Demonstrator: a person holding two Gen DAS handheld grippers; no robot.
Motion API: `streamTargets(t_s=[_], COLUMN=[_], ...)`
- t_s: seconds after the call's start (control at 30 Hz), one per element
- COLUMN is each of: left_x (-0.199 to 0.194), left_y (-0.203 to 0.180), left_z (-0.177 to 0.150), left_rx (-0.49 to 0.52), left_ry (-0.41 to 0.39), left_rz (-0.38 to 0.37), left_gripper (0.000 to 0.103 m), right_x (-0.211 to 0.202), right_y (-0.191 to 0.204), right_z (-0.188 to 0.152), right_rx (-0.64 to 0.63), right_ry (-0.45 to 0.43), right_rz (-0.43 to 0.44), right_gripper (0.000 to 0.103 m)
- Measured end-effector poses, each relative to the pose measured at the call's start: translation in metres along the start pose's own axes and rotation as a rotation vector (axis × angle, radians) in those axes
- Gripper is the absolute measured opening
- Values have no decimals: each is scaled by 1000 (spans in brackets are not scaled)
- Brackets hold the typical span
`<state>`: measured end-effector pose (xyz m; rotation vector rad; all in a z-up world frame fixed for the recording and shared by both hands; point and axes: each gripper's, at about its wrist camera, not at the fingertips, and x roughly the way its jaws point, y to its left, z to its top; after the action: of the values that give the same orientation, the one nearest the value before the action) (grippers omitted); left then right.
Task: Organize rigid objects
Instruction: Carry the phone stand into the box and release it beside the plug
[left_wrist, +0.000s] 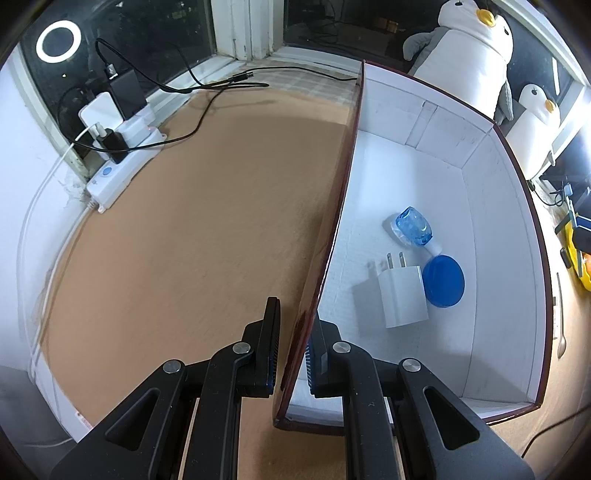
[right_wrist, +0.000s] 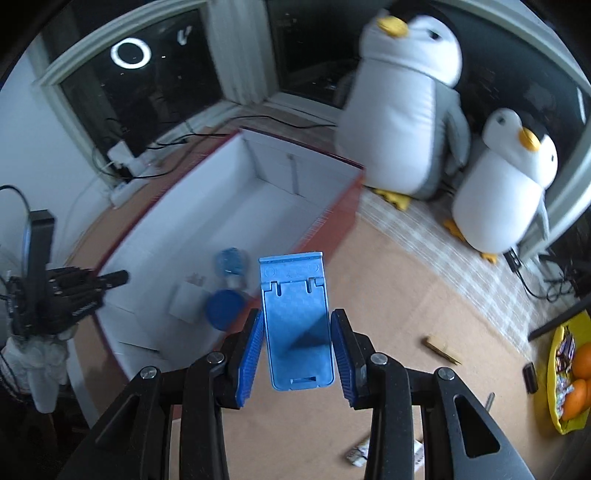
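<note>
A red box with a white inside (left_wrist: 509, 266) stands on the brown table; it also shows in the right wrist view (right_wrist: 347, 195). In it lie a white charger plug (left_wrist: 402, 295), a blue round lid (left_wrist: 443, 280) and a clear blue bottle-like piece (left_wrist: 413, 227). My left gripper (left_wrist: 293, 350) is shut on the box's left wall (left_wrist: 332, 236), one finger outside, one inside. My right gripper (right_wrist: 297, 347) is shut on a blue plastic phone stand (right_wrist: 295, 321), held above the table near the box's right side. The left gripper (right_wrist: 66, 295) shows at the left of that view.
A white power strip with chargers and black cables (left_wrist: 118, 147) lies by the window at the far left. Two plush penguins (right_wrist: 399, 107) stand behind the box. A wooden clothespin (right_wrist: 441, 349), small items (right_wrist: 360, 452) and a yellow bowl of oranges and sweets (right_wrist: 572, 373) lie to the right.
</note>
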<state>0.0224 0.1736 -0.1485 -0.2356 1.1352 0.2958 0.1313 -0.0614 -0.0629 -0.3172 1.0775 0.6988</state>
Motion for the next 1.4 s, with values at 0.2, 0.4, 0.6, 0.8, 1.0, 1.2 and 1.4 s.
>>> streamTargets(t_s=[0.2,0.4,0.6,0.8,1.0,1.2,1.4], left_x=[1,3,6,9,12,13,13], left_y=[2,3,3,4,3,3,3], left_z=[1,3,6,10,13,14,13], left_rx=[1,1,4,9,14,14,12], left_ry=[-3,-7,-10,-13,-14,-15,-15], left_rz=[-15,-29,-40,-49,-55,-59,-59], left_gripper=[11,11,11,11,11,11,11], right_x=[9,32,54,73,87,100,107], right_y=[53,85,104,116,120,127,130], right_z=[15,15,11,6,4,3,1], right_rx=[-86,-147,-176,-195,-206,-229,-236], right_ry=[6,45,85,127,150,181,195], right_rz=[42,42,41,27,12,3,-1], right_gripper=[34,34,34,34,34,34,34])
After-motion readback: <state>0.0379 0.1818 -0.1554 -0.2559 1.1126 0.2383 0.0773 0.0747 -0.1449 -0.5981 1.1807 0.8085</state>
